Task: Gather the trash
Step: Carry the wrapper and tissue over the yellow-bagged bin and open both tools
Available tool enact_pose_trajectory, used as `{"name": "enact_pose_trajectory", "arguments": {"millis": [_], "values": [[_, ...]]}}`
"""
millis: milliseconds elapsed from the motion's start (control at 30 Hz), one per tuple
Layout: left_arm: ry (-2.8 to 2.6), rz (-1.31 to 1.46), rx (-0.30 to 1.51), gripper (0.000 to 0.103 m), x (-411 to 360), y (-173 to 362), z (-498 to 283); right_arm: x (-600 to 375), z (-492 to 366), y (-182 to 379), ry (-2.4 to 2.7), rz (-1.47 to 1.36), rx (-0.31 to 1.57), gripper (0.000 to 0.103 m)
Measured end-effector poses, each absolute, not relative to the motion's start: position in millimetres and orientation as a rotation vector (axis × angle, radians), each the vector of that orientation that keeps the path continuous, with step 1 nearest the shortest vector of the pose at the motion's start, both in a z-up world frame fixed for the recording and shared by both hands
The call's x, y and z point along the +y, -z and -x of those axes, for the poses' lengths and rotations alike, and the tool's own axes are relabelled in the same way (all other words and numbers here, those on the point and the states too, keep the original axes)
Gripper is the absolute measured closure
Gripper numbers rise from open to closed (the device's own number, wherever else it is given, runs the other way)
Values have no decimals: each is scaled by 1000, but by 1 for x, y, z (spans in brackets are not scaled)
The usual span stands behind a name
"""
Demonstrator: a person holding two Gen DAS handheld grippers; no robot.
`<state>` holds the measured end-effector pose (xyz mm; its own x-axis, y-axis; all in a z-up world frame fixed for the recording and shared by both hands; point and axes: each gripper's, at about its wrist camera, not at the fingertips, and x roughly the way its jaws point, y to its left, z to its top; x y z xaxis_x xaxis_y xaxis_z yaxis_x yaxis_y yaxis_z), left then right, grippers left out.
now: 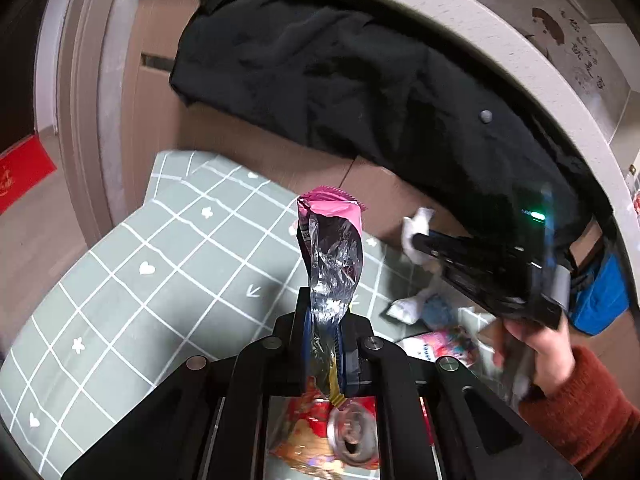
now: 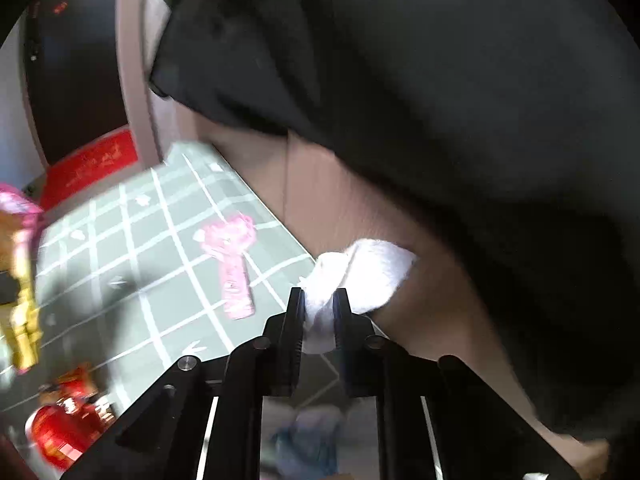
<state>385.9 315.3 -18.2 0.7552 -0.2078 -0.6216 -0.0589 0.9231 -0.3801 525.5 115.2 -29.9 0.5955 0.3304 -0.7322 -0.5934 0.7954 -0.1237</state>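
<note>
Left tongs (image 1: 323, 312) clamped on a pink foil wrapper (image 1: 334, 248), lifted above the checked bed sheet (image 1: 120, 264). Right tongs (image 2: 319, 300) pinching white tissue (image 2: 360, 268). Just beyond both: black coat (image 1: 340, 80) draped over headboard (image 1: 160, 100). Left of right tongs: pink wrapper (image 2: 234, 256) flat on sheet.

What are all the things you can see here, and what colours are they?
Snack wrapper: one, pink outside and silver inside, upright in the left gripper.
Tissue: one, white, crumpled in the right gripper.
Pink wrapper: one, flat on the cloth.
Drink can: one, red with a silver top, low beneath the left gripper.
Checked cloth: one, grey-green with white lines and hearts, under the trash.
Black coat: one, draped over the brown furniture behind.
Red mat: one, on the floor, far left.
Left gripper: one, black, shut on the snack wrapper.
Right gripper: one, black, shut on the tissue.
Right hand: one, rust-red sleeve, holding the right gripper.
</note>
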Motion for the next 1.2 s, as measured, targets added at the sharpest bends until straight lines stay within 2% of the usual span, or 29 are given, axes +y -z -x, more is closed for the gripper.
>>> {"name": "enact_pose_trajectory", "arguments": {"millis": [267, 500, 1200], "values": [[83, 308, 604, 93, 259, -30, -352, 62, -434, -51, -598, 330, 606, 92], [33, 177, 516, 93, 192, -52, -319, -1, -372, -85, -605, 249, 544, 92], [170, 54, 469, 93, 16, -63, -300, -195, -289, -91, -400, 40, 465, 92]]}}
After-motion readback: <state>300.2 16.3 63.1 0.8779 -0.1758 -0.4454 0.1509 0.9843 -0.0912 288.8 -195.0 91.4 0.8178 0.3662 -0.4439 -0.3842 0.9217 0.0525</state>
